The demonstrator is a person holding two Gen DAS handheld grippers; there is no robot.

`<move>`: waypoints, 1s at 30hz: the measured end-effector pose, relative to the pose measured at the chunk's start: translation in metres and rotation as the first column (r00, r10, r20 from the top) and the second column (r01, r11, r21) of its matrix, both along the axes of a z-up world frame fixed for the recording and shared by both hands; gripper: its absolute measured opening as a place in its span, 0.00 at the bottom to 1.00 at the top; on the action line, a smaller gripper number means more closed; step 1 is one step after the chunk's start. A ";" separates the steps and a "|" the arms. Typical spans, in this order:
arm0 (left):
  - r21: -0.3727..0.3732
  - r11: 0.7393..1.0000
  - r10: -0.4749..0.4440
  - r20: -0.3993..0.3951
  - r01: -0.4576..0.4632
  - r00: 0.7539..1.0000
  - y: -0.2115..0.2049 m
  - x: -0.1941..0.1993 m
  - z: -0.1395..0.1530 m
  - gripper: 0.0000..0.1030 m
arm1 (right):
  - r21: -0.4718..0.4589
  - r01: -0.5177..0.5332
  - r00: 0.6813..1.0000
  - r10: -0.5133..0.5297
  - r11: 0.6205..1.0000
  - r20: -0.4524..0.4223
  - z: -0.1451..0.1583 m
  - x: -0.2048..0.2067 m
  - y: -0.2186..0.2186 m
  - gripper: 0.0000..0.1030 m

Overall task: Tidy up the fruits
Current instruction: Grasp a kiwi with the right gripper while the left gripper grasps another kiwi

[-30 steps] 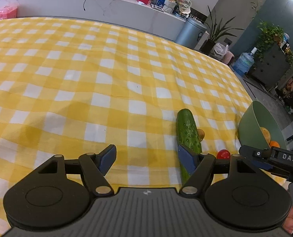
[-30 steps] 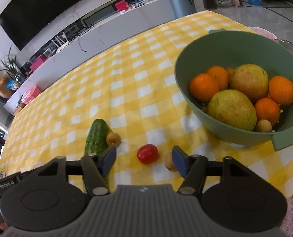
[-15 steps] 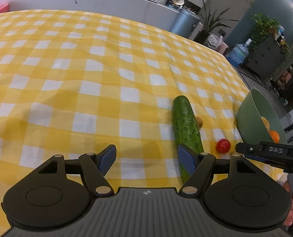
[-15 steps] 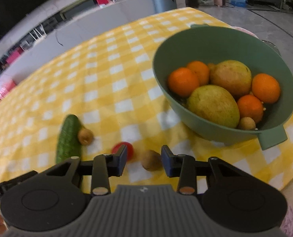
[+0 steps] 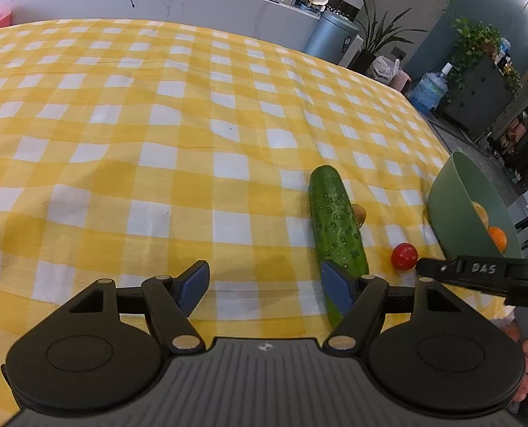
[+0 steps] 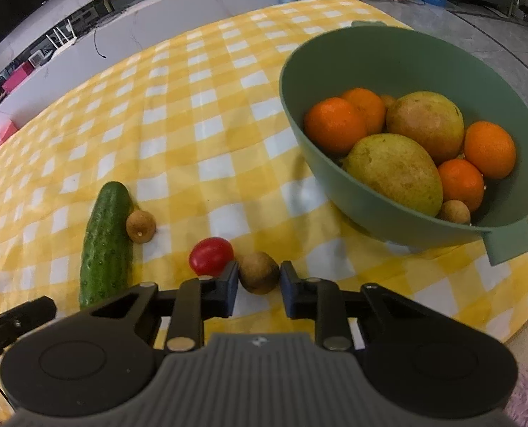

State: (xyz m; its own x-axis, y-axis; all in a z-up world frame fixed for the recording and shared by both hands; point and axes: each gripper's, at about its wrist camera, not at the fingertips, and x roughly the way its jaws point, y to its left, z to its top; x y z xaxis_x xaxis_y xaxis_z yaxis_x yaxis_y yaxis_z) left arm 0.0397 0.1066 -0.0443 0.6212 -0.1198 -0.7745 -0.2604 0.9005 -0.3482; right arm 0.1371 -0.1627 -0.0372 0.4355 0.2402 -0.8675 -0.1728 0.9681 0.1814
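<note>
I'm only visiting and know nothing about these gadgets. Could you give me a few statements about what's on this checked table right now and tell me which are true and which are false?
1. The green bowl holds oranges. True.
2. The cucumber lies inside the bowl. False: it lies on the yellow checked cloth, outside the bowl.
3. A small brown fruit sits between the jaws of the right gripper. True; the jaws are closing on it.
4. The left gripper is gripping the red tomato. False: its jaws stand open with nothing between them.
5. Another small brown fruit rests beside the cucumber. True.
</note>
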 end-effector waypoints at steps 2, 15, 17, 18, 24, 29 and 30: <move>0.004 1.000 0.003 0.002 -0.003 1.000 0.000 0.000 -0.001 0.82 | 0.014 -0.011 1.000 0.011 1.000 0.022 0.004 -0.002 0.001 0.21; 0.173 0.971 -0.200 0.223 0.163 0.954 -0.028 -0.007 0.013 0.81 | 0.075 -0.019 0.999 0.016 0.997 0.034 0.009 -0.002 -0.002 0.21; 0.231 0.952 -0.259 0.251 0.202 0.933 -0.038 -0.007 0.021 0.81 | 0.083 -0.027 0.999 0.024 0.996 0.038 0.010 -0.002 -0.002 0.21; 0.256 0.941 -0.285 0.255 0.219 0.924 -0.043 -0.006 0.023 0.81 | 0.087 -0.032 0.999 0.029 0.996 0.040 0.010 -0.002 -0.003 0.21; 0.452 0.811 -0.495 0.192 0.371 0.848 -0.075 0.004 0.030 0.81 | 0.129 -0.033 0.999 0.028 0.991 0.038 0.012 -0.002 -0.008 0.21; 0.583 0.687 -0.591 0.100 0.434 0.801 -0.100 0.022 0.026 0.78 | 0.163 -0.038 0.999 0.031 0.986 0.044 0.014 -0.002 -0.011 0.21; 0.606 0.656 -0.607 0.070 0.450 0.791 -0.105 0.029 0.023 0.75 | 0.170 -0.037 0.999 0.030 0.985 0.043 0.014 -0.002 -0.012 0.21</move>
